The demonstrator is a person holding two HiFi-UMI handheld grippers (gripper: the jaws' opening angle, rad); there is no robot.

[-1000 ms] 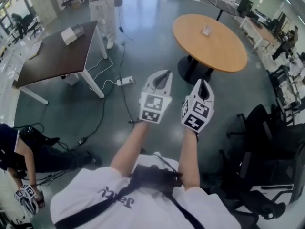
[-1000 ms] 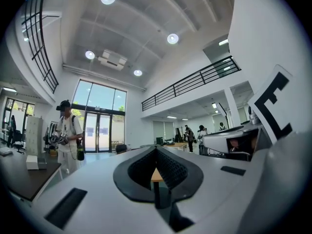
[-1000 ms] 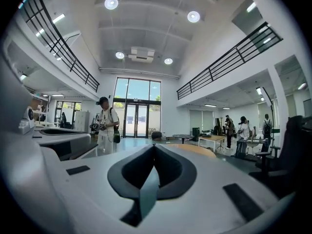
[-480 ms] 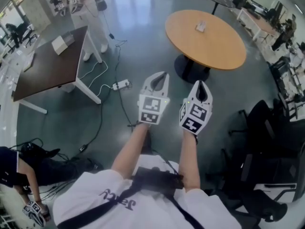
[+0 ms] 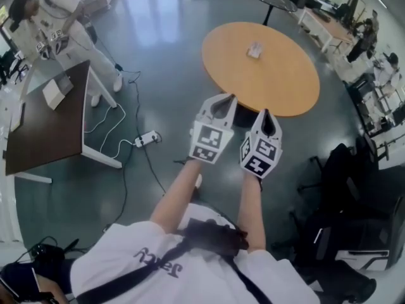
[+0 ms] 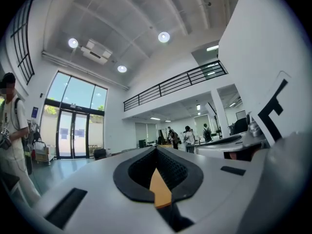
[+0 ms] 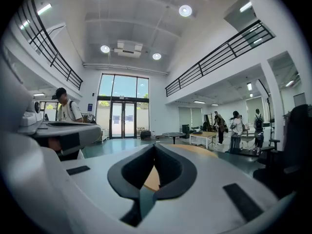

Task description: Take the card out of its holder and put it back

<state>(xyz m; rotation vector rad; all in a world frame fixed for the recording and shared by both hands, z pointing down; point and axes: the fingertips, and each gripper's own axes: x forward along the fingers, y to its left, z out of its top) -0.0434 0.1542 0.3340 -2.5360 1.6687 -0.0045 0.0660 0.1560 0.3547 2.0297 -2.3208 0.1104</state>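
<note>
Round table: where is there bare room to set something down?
The round table is nearly all bare; only a small card holder sits toward its far side. The widest free patch lies between it and the near edge. Chairs crowd the floor at right.

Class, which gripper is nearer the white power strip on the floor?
Left. In the head view the left gripper is right of the power strip; the right gripper lies farther right, beyond the left one.

Stretched forward at frame centre on bare forearms [image 5: 171, 195]: left hand-held gripper [image 5: 222, 99] and right hand-held gripper [image 5: 264, 113], side by side, level, jaws closed, empty.
</note>
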